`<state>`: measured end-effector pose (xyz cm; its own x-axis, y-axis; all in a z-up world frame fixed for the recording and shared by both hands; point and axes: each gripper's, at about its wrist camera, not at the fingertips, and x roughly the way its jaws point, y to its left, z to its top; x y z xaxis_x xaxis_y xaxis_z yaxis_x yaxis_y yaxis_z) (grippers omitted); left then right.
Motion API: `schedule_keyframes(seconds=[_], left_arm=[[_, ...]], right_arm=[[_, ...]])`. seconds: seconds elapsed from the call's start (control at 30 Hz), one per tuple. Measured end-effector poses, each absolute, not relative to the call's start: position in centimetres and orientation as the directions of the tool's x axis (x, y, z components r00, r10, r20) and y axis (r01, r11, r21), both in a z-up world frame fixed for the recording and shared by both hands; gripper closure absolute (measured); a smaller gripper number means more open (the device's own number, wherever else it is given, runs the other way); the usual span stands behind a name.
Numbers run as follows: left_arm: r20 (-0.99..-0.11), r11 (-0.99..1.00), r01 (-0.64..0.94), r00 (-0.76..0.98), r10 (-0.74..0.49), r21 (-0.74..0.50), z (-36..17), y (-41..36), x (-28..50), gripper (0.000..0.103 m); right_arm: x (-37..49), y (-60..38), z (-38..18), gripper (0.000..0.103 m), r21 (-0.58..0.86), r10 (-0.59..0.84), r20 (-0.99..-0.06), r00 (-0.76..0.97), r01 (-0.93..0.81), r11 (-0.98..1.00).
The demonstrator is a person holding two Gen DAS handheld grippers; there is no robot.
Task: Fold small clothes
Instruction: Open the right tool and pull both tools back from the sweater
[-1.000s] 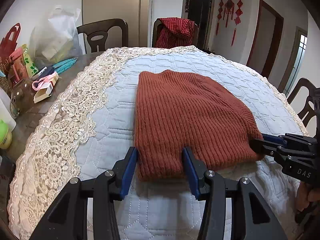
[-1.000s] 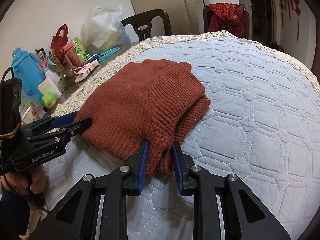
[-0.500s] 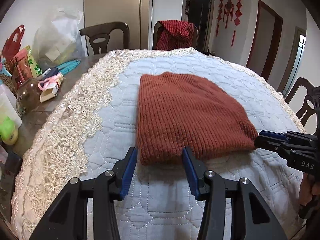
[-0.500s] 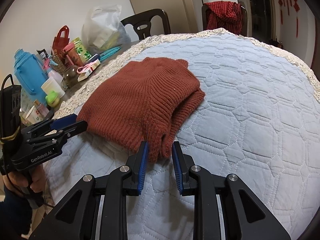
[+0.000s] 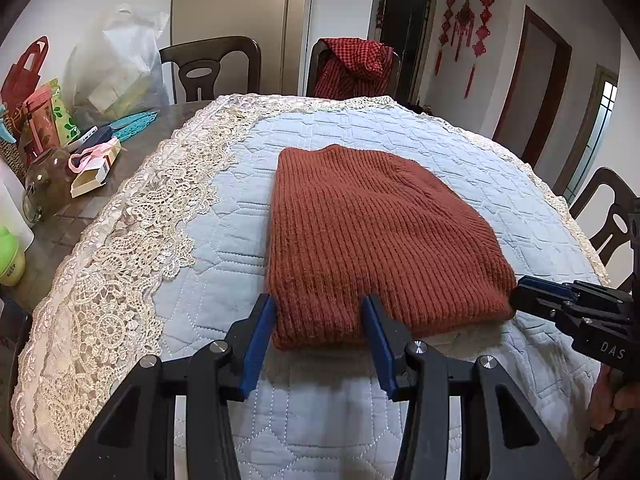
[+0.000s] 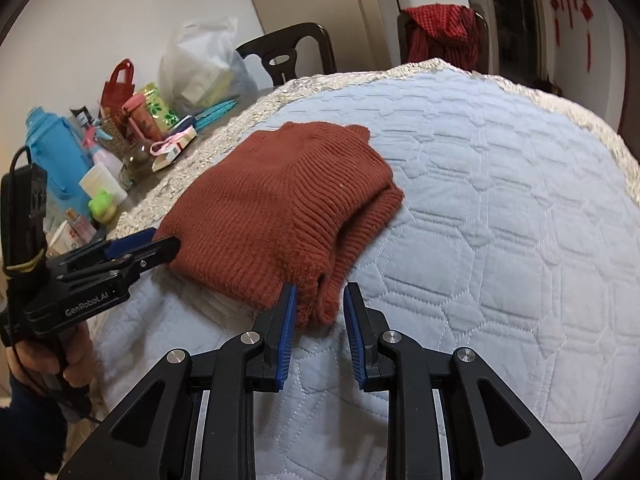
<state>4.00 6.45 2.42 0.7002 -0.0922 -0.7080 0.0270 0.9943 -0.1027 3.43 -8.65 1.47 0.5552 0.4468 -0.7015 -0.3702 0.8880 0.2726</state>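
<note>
One folded sweater (image 5: 372, 236) lay on the counter (image 5: 224, 240). Two hand-held grippers, left (image 5: 320, 320) and right (image 6: 320, 312), stood part-open around its near corners; whether the pads touched was unclear.

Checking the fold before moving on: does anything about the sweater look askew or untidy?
Mostly neat. The sweater lies folded flat on the quilt, but on its right side a lower layer sticks out past the top layer, so the edges don't line up.
</note>
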Motion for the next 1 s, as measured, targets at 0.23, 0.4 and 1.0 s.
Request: schedule_keyframes(seconds=[0.23,0.4,1.0], left_arm=[[-0.712,0.997,0.039,0.698,-0.077,-0.07,2.7,6.1,3.1,0.054],[-0.721,0.998,0.04,0.691,-0.057,-0.041,2.6,5.9,2.2,0.054],[-0.76,1.0,0.012,0.65,-0.013,-0.007,0.7,6.8,1.8,0.046]], right_arm=[[2.6,-9.2,2.0,0.078,0.285,0.461,-0.699,0.547,-0.378,0.881],[1.6,-9.0,2.1,0.078,0.265,0.45,-0.71,0.541,-0.387,0.883],[0.6,-8.2,0.6,0.067,0.135,0.341,-0.761,0.552,-0.38,0.915]])
